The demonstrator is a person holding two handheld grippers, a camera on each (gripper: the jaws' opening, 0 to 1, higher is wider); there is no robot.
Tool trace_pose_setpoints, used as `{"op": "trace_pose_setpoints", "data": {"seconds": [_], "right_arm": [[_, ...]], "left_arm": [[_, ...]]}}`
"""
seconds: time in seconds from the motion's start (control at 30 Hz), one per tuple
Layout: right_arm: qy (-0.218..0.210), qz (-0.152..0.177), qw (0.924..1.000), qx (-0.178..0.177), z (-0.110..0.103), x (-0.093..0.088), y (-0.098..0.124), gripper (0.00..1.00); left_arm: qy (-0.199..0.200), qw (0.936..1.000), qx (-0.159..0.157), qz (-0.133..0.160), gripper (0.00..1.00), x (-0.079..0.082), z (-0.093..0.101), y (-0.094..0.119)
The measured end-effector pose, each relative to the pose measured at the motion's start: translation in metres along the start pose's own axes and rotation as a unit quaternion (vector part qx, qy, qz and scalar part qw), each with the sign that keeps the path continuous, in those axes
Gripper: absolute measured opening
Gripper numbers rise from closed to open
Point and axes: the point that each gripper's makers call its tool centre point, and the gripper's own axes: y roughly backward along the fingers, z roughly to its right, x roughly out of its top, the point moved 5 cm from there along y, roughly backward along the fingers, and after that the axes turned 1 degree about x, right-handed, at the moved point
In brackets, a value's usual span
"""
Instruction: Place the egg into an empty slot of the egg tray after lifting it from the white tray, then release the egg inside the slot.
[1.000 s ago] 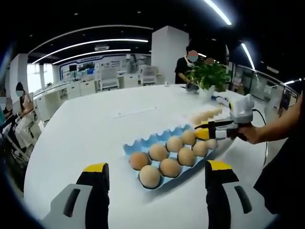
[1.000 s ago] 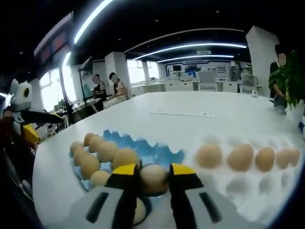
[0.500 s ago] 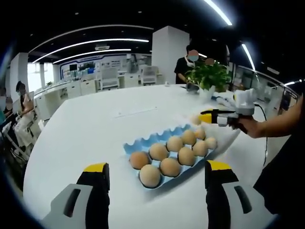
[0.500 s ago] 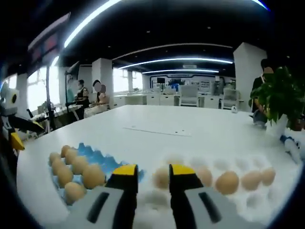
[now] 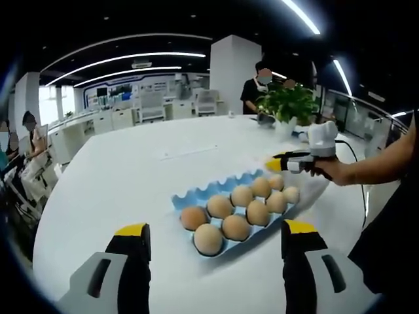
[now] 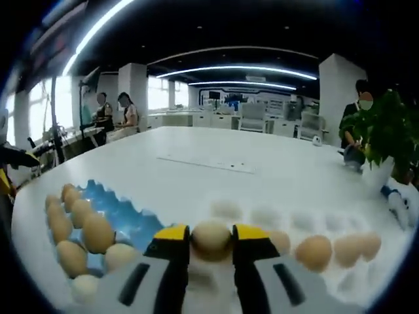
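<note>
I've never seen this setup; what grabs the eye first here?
Probably the egg between the right gripper's yellow-tipped fingers, over the white tray. Next, the blue egg tray of brown eggs on the white table, beyond the open left gripper.

No legible text, label, brand, number or sign found in either view; distant office wall panels at 12 o'clock are too blurred to read.

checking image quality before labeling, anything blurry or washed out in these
Right gripper view: the moulded white tray is overexposed, its cups barely readable, and the pale brown eggs at the lower left look soft. Left gripper view: sharper, the blue egg tray reads clearly.
</note>
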Motion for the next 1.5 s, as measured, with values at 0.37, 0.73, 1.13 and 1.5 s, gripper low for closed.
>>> {"op": "trace_pose_setpoints", "data": {"seconds": [0.37, 0.73, 1.13, 1.5], "right_arm": [[0.006, -0.003, 0.9998, 0.016, 0.003, 0.002, 0.002, 0.24], [-0.005, 0.043, 0.9986, 0.029, -0.008, 0.041, 0.017, 0.24], [-0.005, 0.067, 0.9934, 0.093, -0.074, 0.075, -0.003, 0.24], [0.001, 0.068, 0.9848, 0.159, -0.159, 0.091, -0.038, 0.24]], "left_arm": [[0.001, 1.0000, -0.001, 0.003, 0.83, 0.002, -0.002, -0.002], [0.005, 1.0000, 0.003, 0.005, 0.83, -0.001, -0.012, -0.002], [0.005, 1.0000, -0.006, 0.005, 0.83, -0.002, -0.021, 0.001], [-0.004, 0.9999, -0.011, 0.001, 0.83, -0.006, -0.039, 0.005]]}}
